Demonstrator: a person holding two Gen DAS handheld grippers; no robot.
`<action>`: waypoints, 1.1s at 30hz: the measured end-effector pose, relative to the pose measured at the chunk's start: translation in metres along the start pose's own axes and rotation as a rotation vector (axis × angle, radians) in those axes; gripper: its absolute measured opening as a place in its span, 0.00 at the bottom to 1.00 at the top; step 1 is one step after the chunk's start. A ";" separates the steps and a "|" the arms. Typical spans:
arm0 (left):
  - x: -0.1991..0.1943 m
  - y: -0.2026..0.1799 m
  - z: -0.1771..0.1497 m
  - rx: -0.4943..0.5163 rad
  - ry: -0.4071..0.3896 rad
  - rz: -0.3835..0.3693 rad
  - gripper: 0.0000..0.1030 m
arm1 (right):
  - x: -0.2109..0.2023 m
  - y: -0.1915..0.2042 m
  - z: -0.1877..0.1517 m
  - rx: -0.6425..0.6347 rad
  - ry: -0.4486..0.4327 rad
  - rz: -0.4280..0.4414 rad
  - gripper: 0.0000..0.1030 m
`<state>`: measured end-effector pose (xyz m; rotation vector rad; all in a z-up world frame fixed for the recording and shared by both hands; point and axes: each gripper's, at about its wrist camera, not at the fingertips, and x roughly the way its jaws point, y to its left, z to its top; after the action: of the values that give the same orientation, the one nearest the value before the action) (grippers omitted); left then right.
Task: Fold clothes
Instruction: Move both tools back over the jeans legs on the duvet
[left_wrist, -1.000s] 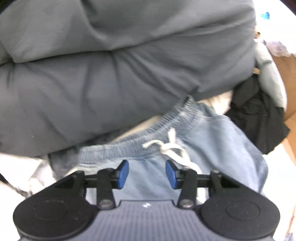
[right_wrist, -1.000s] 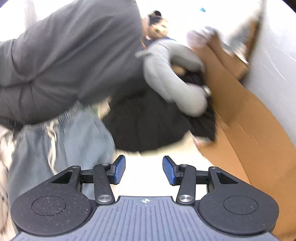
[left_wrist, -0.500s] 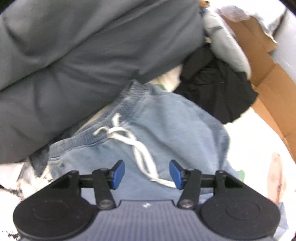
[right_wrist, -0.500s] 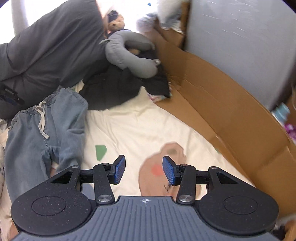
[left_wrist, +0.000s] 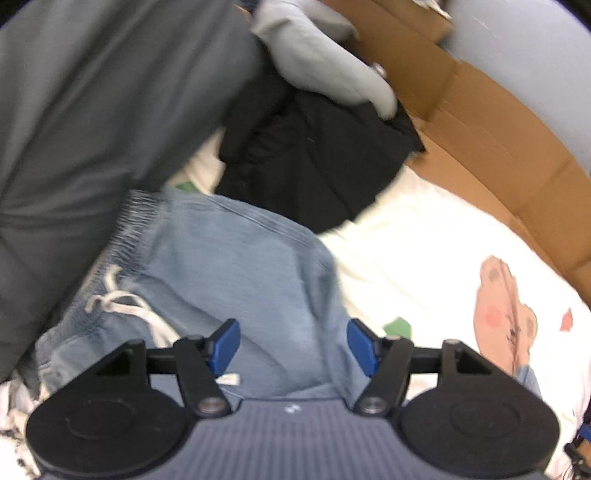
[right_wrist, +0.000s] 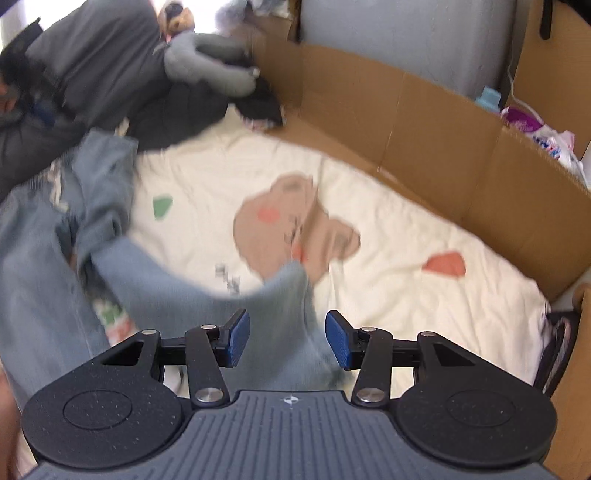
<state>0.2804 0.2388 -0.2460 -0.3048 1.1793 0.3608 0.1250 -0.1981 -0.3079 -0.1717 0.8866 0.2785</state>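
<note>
Blue sweatpants (left_wrist: 236, 266) on the cream blanket (left_wrist: 424, 258), beside both hand-held grippers.
Left wrist view: left hand-held gripper (left_wrist: 291, 345) spread wide over the sweatpants' seat. Right wrist view: right hand-held gripper (right_wrist: 287, 339) wide, a blurred sweatpants leg (right_wrist: 207, 280) lying between its fingers.

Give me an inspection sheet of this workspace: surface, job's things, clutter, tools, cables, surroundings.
Surface: cream blanket with a bear print, creased.
Job's things: blue drawstring pants lie unfolded; waistband toward the dark grey bedding; one leg runs between the right tool's fingers.
Clutter: black garment and grey plush piled at the far end.
Tools: left tool open over the pants; right tool open, fabric between the fingers, not clamped.
Cables: one thin white cord beyond the cardboard.
Surroundings: cardboard wall along one side; grey wall behind; bags outside.
</note>
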 end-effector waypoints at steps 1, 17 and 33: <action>0.004 -0.006 -0.002 0.011 0.010 -0.015 0.65 | 0.001 0.002 -0.007 -0.015 0.006 0.004 0.51; 0.060 -0.050 -0.094 0.024 0.175 -0.231 0.69 | 0.037 0.010 -0.053 -0.006 0.053 0.045 0.55; 0.086 -0.068 -0.134 0.011 0.254 -0.271 0.72 | 0.057 0.026 -0.059 -0.158 0.048 -0.005 0.69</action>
<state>0.2264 0.1320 -0.3707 -0.5053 1.3675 0.0794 0.1078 -0.1787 -0.3900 -0.3276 0.9117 0.3414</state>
